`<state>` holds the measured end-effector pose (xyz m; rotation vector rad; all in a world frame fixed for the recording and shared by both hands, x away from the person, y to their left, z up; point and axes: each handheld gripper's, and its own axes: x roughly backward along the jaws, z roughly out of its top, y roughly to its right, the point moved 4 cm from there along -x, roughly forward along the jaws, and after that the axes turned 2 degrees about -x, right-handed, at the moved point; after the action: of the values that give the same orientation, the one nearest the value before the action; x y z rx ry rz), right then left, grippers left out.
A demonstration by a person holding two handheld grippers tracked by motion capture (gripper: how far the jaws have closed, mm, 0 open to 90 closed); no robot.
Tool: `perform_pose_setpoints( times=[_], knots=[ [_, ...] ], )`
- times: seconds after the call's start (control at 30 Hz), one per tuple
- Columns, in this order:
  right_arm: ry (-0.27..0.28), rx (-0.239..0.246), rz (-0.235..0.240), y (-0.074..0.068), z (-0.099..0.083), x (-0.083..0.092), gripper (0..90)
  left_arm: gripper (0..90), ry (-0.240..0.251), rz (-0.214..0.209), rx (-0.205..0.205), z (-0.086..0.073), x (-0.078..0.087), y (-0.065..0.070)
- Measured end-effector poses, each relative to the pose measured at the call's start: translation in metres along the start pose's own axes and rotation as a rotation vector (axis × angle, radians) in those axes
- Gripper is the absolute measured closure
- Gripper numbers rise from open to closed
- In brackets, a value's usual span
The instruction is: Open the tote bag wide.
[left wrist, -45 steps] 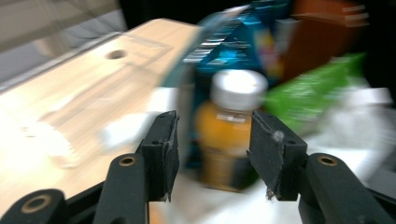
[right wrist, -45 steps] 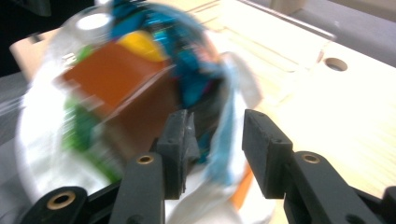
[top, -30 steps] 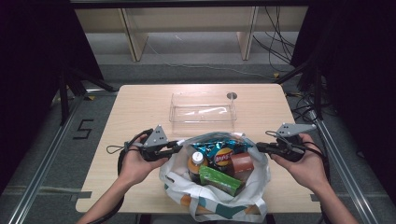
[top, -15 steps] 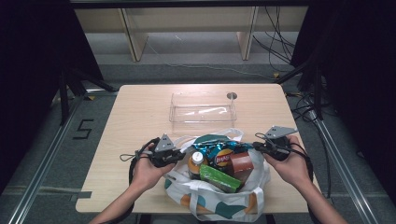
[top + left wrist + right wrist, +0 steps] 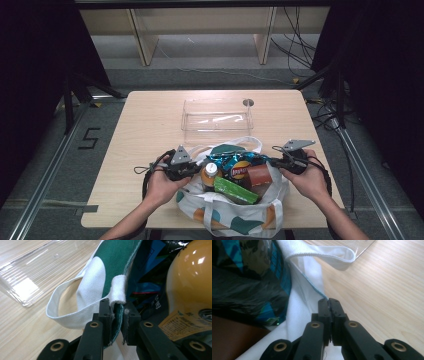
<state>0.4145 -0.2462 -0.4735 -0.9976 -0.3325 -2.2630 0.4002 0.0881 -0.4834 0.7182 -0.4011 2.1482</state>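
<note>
A dark room with shelving surrounds the pale wooden table, which bears a clear plastic tray and, at its near edge, a grocery-filled tote bag. The left gripper and right gripper each pinch its rim tight.

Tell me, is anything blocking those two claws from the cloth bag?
Nothing visible: the left gripper and the right gripper are each already clamped on the tote bag rim, at opposite sides.
</note>
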Motion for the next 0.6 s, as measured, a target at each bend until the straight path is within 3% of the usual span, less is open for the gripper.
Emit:
perform_pose_setpoints(
  times=[0.03,0.07,0.13,0.17,0.2,0.27,0.37,0.4,0.57,0.6],
  knots=[
    [0.004,0.001,-0.001,0.0,0.0,0.001,89.5,78.7,0.007,-0.002,-0.009,0.001,0.001,-0.001],
    [0.015,-0.003,-0.004,0.001,0.001,0.004,89.3,77.5,0.012,0.0,0.017,0.0,0.002,0.0],
    [0.033,-0.015,0.0,0.0,0.003,0.011,86.1,73.0,0.023,0.001,0.02,0.0,0.005,-0.001],
    [0.046,-0.027,0.007,0.0,0.005,0.016,84.0,70.4,0.025,0.005,0.008,0.0,0.008,-0.003],
    [0.08,-0.019,0.005,0.001,0.008,0.02,81.3,69.1,0.032,0.009,0.03,0.0,0.011,-0.003],
    [0.118,-0.049,0.008,-0.002,0.011,0.032,76.8,64.0,0.044,0.021,0.059,0.001,0.019,-0.006],
    [0.177,-0.024,-0.004,-0.001,0.016,0.051,70.2,57.6,0.077,0.029,0.056,0.004,0.03,-0.008],
    [0.188,-0.003,-0.008,0.0,0.017,0.057,67.7,55.3,0.1,0.033,0.075,0.005,0.034,-0.008],
    [0.296,-0.02,-0.006,-0.005,0.025,0.078,58.2,41.8,0.204,0.05,0.095,0.006,0.058,-0.008],
    [0.314,0.002,-0.008,-0.005,0.026,0.081,56.0,39.6,0.224,0.056,0.109,0.005,0.063,-0.008]
  ],
)
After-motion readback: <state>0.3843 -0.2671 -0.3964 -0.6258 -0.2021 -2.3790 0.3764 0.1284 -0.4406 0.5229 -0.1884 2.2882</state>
